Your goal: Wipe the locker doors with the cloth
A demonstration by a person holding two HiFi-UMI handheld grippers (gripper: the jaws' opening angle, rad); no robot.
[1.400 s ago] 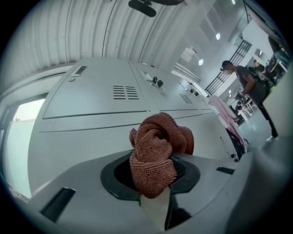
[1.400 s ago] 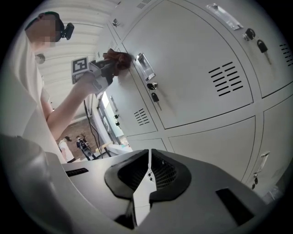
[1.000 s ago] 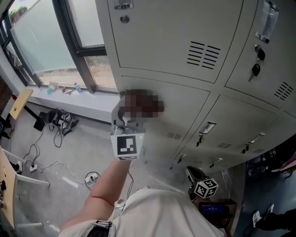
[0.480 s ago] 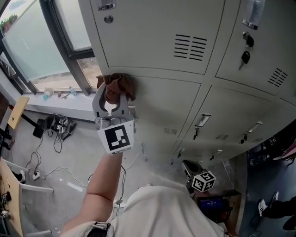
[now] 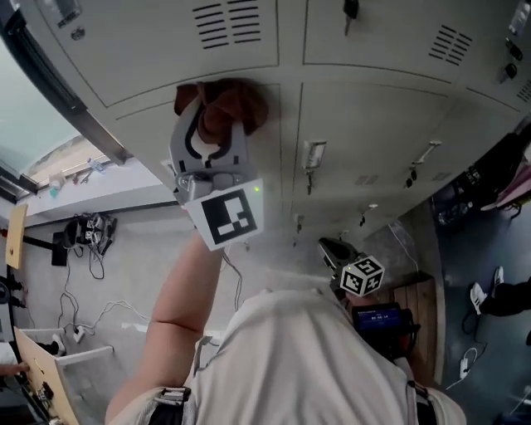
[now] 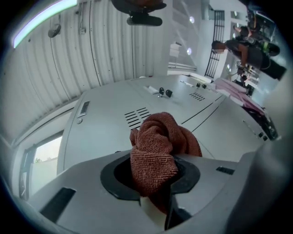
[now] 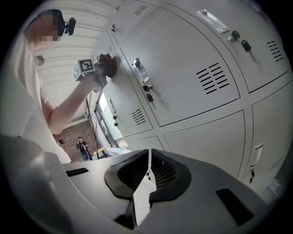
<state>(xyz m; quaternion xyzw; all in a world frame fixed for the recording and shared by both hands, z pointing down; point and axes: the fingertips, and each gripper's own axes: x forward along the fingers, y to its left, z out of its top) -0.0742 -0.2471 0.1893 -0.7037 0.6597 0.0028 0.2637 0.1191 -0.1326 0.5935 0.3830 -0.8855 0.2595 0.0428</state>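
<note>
Shirt fabric (image 5: 307,357), white, fills the bottom of our head view. Just past it we find the right claw (image 7: 147,177) held low beside our body, its jaws pressed together with nothing between them and its marker cube (image 5: 362,276) turned upward. Our bare left arm (image 5: 187,282) stretches forward to the left claw (image 5: 214,116), whose jaws are pinched on the rust-brown cloth (image 6: 154,151). We see the cloth as a bunched wad rather than a flat sheet. Its long axis runs along the jaws: one end is tucked down between them, and the fuller, folded end pokes out past the tips and points at the lockers. That front end meets the grey locker doors (image 5: 365,124) at the seam below a door with vent slots (image 5: 232,21), near the upper left corner of the door beneath. To the right of the cloth, a latch handle (image 5: 314,155) sits on the neighbouring door, and a key (image 5: 350,10) hangs higher up. Farthest off at the left we make out the window (image 5: 33,133) and loose cables (image 5: 91,311) on the floor (image 5: 124,274).
</note>
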